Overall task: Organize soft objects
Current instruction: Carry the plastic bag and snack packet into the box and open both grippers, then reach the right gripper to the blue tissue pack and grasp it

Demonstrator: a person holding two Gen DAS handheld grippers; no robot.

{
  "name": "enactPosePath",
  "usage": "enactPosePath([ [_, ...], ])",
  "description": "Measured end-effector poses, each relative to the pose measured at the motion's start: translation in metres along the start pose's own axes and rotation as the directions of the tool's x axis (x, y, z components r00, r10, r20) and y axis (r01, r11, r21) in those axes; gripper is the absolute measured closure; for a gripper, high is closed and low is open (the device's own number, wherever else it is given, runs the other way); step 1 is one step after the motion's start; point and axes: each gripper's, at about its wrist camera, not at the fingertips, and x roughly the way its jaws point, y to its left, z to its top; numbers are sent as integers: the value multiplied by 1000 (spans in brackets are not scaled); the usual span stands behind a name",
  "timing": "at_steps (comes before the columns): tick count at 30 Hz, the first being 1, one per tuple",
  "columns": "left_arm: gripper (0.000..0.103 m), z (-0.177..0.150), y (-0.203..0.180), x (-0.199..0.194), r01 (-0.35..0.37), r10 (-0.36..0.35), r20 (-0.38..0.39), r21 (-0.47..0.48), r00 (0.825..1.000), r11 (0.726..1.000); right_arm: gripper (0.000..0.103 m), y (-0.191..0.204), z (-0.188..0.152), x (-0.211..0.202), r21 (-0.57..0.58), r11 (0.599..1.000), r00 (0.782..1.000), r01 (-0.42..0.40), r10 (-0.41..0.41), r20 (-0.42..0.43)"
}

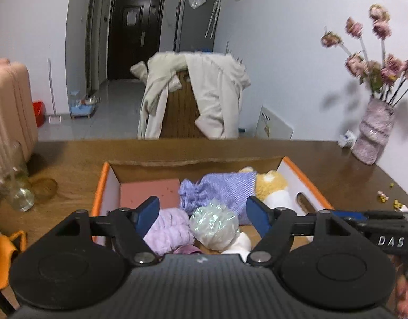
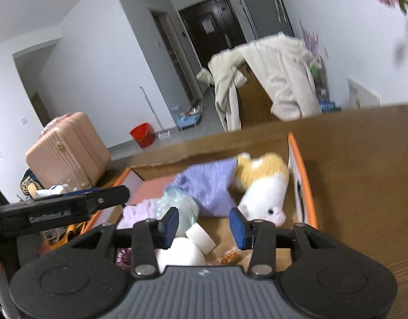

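From the left wrist, the left tongs [image 1: 202, 212] stood released over the orange-edged box [image 1: 103, 186] on the bench [image 1: 71, 156], nothing between the pads. Inside lay a lilac towel [image 1: 168, 230], a crinkly plastic bundle [image 1: 214, 222], a purple cloth [image 1: 220, 188] and a plush toy [image 1: 270, 183].

From the right wrist, the right tongs [image 2: 204, 224] were also released and empty above the box's near end, where white foam rolls [image 2: 201, 238] lay. The soft items seemed largely gathered already; what remained outside the box could not be told.
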Motion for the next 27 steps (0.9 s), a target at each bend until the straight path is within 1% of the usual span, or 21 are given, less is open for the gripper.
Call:
enactPosePath([
  [2,26,0,-3,-23,-5,4,28,17,1000,1000,54,8,2,-19,-38,999,1000,2,-1,20],
  [4,22,-3,-7,-48,-9,6,58,44,998,999,51,19,-2,-44,-89,996,999,1,3,38],
  [6,21,-13,-10,-75,-13,7,88,74,996,997,48,29,-12,-68,-143,990,998,1,7,55],
  [8,20,-30,-13,-102,-19,10,106,84,994,996,44,37,-28,-92,-181,983,997,12,2,78],
  [10,18,-51,-17,-127,-17,6,116,91,993,996,41,43,-48,-113,-205,979,997,16,1,80],
  [12,15,-75,-19,-151,-33,21,134,93,991,995,40,49,-71,-128,-224,974,997,24,-9,70],
  [15,14,-115,-22,-183,-70,54,154,104,987,992,40,55,-111,-147,-236,971,999,27,-16,46],
  [18,14,-148,-20,-207,-92,82,147,62,986,994,39,60,-148,-162,-233,972,999,38,-35,17],
  [21,11,-179,-21,-228,-104,99,140,29,985,994,39,64,-176,-175,-203,979,999,34,-36,-3],
  [22,9,-187,-20,-233,-105,101,137,24,985,994,36,65,-184,-178,-196,980,999,31,-34,-9],
  [23,9,-193,-20,-236,-105,101,131,26,986,994,32,65,-190,-180,-200,979,999,29,-33,-17],
  [25,9,-199,-21,-238,-113,108,124,35,986,993,32,64,-196,-178,-194,980,999,37,-43,-25],
  [27,9,-198,-22,-235,-136,131,113,37,985,990,32,64,-199,-170,-205,977,997,64,-72,-33],
])
